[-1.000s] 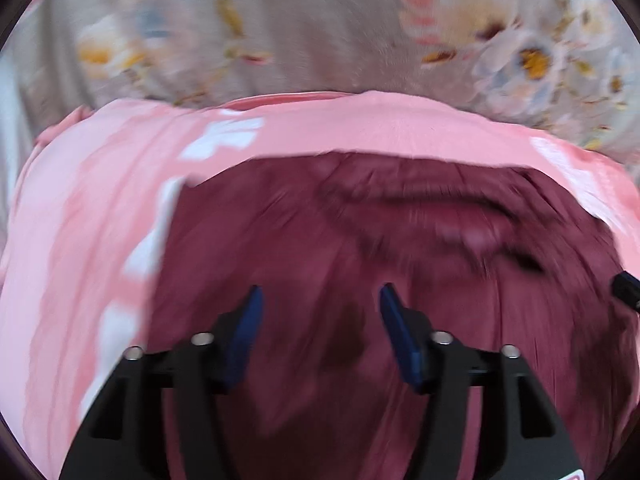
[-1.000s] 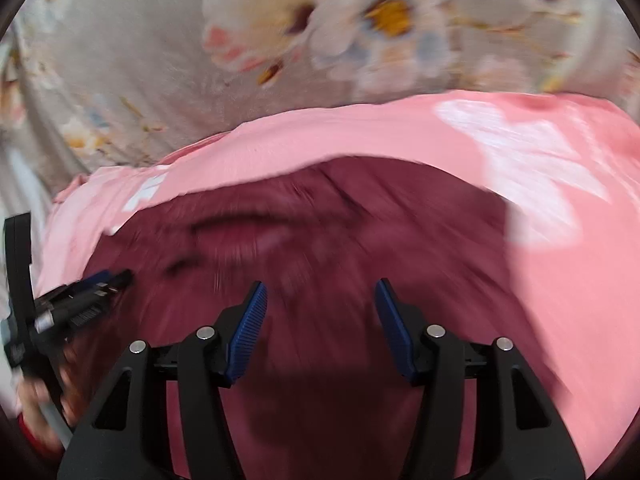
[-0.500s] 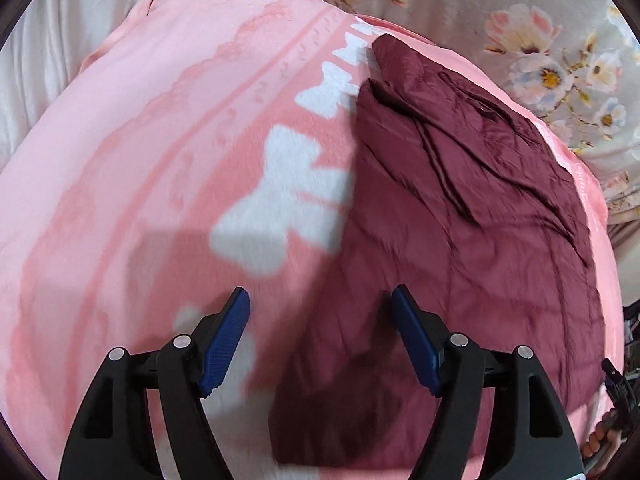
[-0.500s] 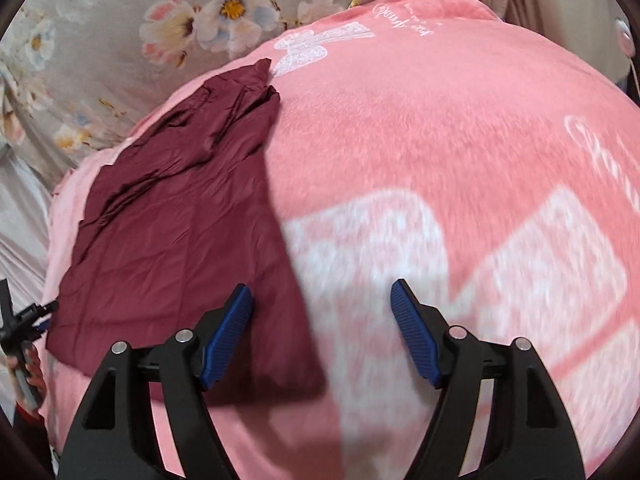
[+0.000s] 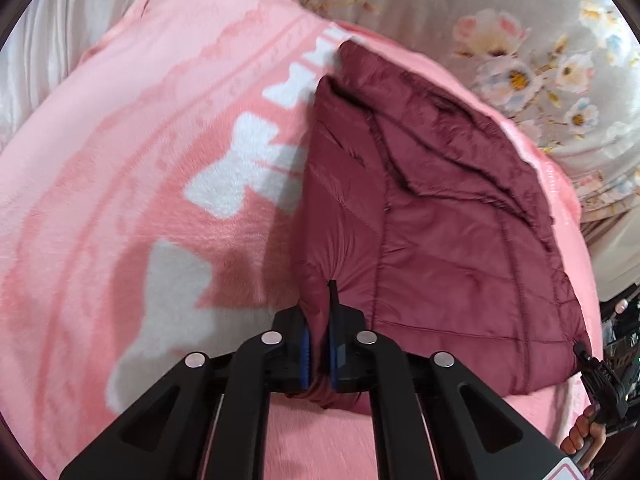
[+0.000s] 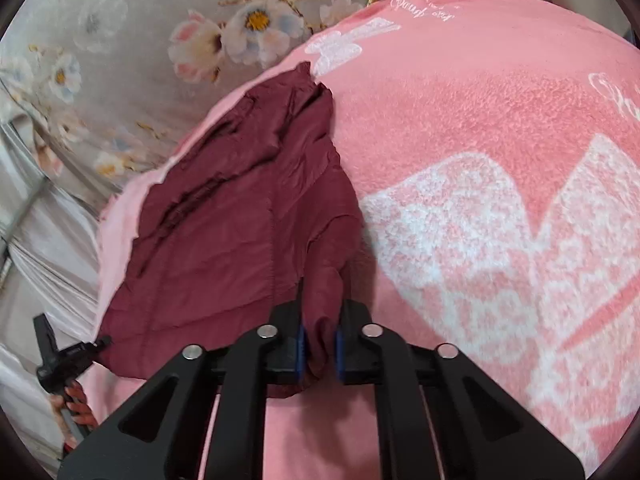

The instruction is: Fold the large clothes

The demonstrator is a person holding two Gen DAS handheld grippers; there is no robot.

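Two claws, each pinching a near corner of the jacket (image 5: 432, 216) — a dark red quilted piece lying flat on the pink blanket (image 5: 132, 160) that covers the bed.

Left claw (image 5: 318, 354): pads pressed together on a bunch of hem fabric at the jacket's near-left corner. Right claw (image 6: 318, 350): pads likewise closed on a bunch at the near-right corner. In each wrist view the other tool shows at the frame's edge, so the two grips sit at opposite ends of the same near hem.

Key relation: the jacket runs straight ahead and away from both claws. Its long axis points from the near hem toward the far end, where the cloth narrows into creased, overlapping folds beside the floral sheet (image 6: 120, 60). Neither hand is clearly nearer; both are on the hem.

Judgement: the likely step is a fold of the near hem forward over the body, toward the far end. That calls for both corners to rise and travel together, keeping the hem taut between them.

Edges and room:
- jacket's left side — wide open blanket
- jacket's right side in the right wrist view — wide open blanket too
- far end — close to the blanket's edge, little spare room

Risk, as a guess: the slick quilted shell may slip or bunch if one corner leads.
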